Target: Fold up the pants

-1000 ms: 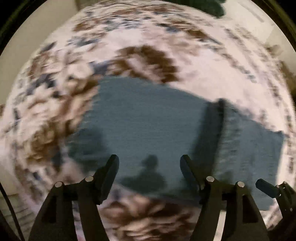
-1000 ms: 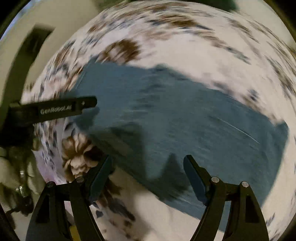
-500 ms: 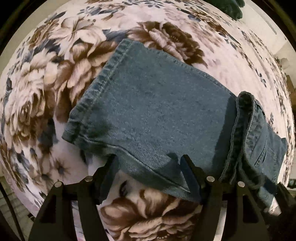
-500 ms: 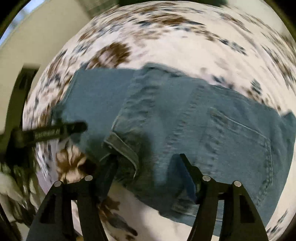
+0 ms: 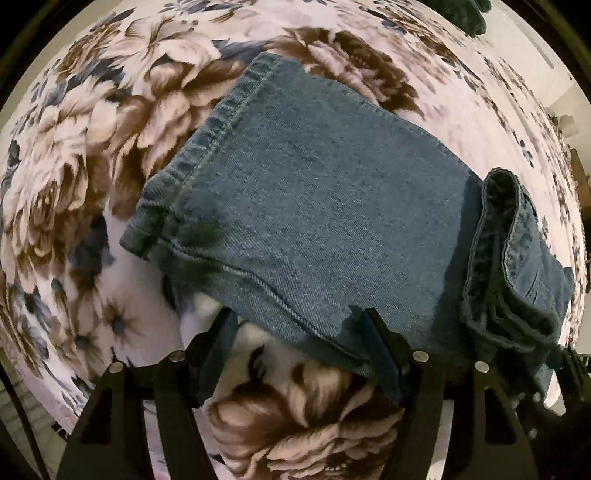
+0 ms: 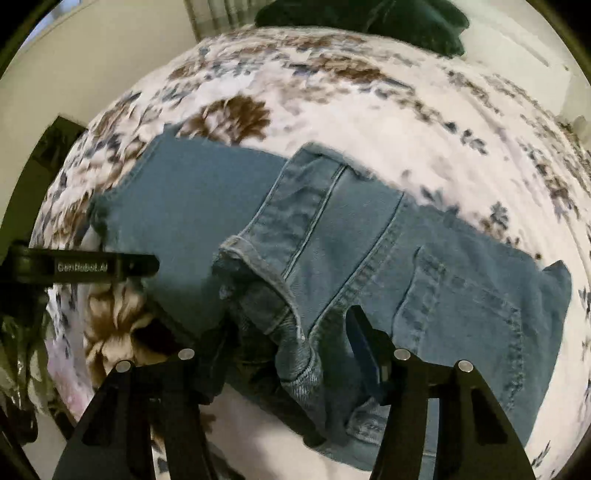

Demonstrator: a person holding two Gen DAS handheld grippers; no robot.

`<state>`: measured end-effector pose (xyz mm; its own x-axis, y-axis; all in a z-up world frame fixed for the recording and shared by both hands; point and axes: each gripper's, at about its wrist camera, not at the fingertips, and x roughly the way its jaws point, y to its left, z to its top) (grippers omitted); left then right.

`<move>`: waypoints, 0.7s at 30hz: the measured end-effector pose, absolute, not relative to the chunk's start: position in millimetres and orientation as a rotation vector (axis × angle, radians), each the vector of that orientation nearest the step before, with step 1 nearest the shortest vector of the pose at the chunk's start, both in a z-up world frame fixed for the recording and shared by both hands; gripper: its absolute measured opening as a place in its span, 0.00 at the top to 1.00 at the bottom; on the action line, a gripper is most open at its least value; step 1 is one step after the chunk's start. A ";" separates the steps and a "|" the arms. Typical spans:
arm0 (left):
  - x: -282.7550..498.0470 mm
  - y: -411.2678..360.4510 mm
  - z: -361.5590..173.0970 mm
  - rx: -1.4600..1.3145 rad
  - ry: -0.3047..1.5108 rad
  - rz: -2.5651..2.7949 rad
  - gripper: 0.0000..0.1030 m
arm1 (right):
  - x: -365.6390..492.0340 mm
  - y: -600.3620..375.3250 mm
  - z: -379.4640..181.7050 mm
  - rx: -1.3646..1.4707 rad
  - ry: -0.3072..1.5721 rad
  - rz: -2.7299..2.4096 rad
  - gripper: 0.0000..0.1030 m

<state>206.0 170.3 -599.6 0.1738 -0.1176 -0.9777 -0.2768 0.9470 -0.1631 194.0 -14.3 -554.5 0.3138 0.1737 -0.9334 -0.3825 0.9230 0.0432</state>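
Observation:
Blue denim pants (image 5: 325, 221) lie folded on a floral blanket (image 5: 74, 147). In the left wrist view the leg part lies flat with its hem at the upper left, and the waistband end (image 5: 509, 266) is doubled over at the right. My left gripper (image 5: 299, 332) is open and straddles the pants' near edge. In the right wrist view the pants (image 6: 424, 266) show the back pocket at the right and a bunched waistband fold (image 6: 273, 302) near me. My right gripper (image 6: 288, 332) is open around that fold. The left gripper's finger (image 6: 107, 265) shows at the left.
The floral blanket (image 6: 369, 110) covers a bed. A dark green cushion (image 6: 369, 22) lies at the far end, also in the left wrist view (image 5: 458, 11). A pale wall and a dark frame (image 6: 37, 162) stand to the left.
Both grippers came lower and closer to the pants' near edge. The right gripper shifted over the bunched waistband fold. The left view sharpened and steadied. Both stayed open.

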 end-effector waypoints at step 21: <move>188.9 114.7 -549.7 -0.345 1.322 0.063 0.35 | 131.3 -335.8 -457.8 0.758 0.970 -0.287 0.71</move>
<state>188.9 114.7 -549.7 0.2520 -0.1495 -0.9561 -0.2399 0.9475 -0.2113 131.3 -335.8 -457.8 0.5528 0.1051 -0.8267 0.5375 0.7131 0.4501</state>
